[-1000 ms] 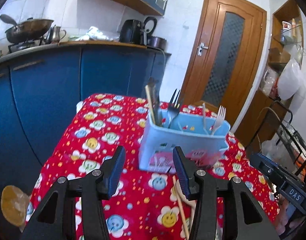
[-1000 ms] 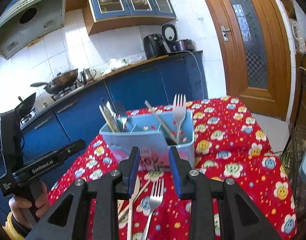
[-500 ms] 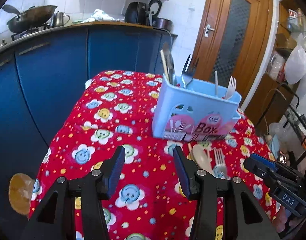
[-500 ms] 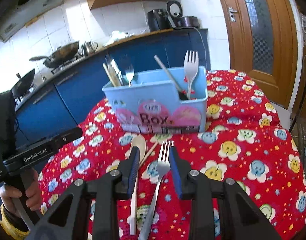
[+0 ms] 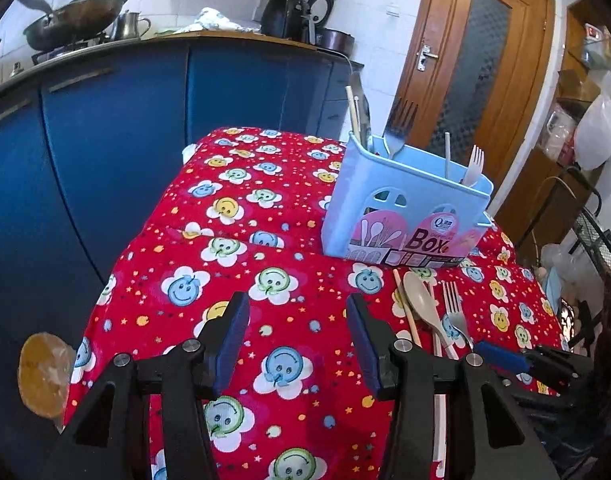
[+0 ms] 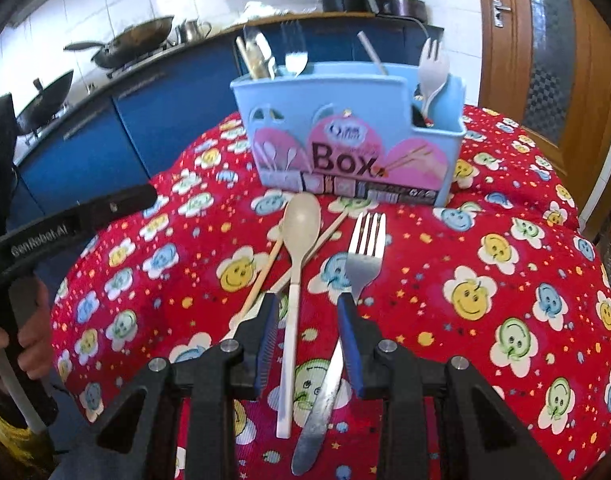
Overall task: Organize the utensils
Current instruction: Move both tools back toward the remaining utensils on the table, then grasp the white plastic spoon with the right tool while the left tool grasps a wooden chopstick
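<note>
A light blue utensil box [image 6: 347, 128] stands on the red smiley tablecloth [image 6: 485, 280], holding forks, chopsticks and a white plastic fork; it also shows in the left wrist view [image 5: 405, 216]. In front of it lie a beige spoon [image 6: 299, 248], a metal fork [image 6: 361, 264] and wooden chopsticks [image 6: 265, 272]. My right gripper [image 6: 308, 322] is open, low over the spoon's handle with the fork's handle beside its right finger. My left gripper [image 5: 297, 340] is open and empty over bare cloth, left of the spoon [image 5: 423, 308] and fork [image 5: 453, 312].
Blue kitchen cabinets [image 5: 105, 128] stand behind the table, with woks and a kettle on the counter. A wooden door [image 5: 473, 92] is at the back right. The table's left edge [image 5: 117, 264] drops off near my left gripper. Shelves and bags are at far right.
Both grippers have pulled back and tilted down from the box, so the spoon, fork and chopsticks on the cloth come into view. The right gripper now sits over the spoon's handle.
</note>
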A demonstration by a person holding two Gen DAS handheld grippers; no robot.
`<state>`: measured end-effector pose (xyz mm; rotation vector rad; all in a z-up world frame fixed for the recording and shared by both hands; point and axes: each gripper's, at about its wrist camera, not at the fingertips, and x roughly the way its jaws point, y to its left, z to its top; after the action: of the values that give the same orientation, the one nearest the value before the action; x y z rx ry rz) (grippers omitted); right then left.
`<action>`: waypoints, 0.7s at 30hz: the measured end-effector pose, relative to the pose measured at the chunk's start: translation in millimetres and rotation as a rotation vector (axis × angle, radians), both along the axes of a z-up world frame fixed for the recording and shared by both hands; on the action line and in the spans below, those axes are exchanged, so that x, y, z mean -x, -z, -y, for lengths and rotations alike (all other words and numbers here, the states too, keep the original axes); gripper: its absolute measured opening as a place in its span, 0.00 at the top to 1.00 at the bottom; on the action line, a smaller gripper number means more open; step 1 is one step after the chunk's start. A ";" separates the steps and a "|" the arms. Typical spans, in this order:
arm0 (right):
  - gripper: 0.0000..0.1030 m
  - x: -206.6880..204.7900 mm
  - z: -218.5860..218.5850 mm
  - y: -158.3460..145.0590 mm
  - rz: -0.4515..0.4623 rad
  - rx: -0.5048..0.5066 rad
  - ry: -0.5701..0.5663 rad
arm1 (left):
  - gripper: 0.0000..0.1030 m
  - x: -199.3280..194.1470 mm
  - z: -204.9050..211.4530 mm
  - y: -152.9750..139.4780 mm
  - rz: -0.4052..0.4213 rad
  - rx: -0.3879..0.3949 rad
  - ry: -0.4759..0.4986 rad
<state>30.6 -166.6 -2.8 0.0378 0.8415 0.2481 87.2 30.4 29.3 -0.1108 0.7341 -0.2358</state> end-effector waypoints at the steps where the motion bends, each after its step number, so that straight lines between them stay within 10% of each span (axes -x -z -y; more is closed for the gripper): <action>1: 0.68 -1.1 -1.1 1.5 -0.007 0.009 -0.001 | 0.50 -0.2 -1.4 0.8 -0.003 0.003 -0.003; 21: 0.82 -34.2 -7.1 6.8 -0.071 0.006 -0.027 | 0.50 -2.9 -1.9 6.6 -0.023 0.009 0.014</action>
<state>64.8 -159.5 -9.6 0.0297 0.9140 0.2705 90.1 32.2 22.7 -0.1172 0.7572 -0.2516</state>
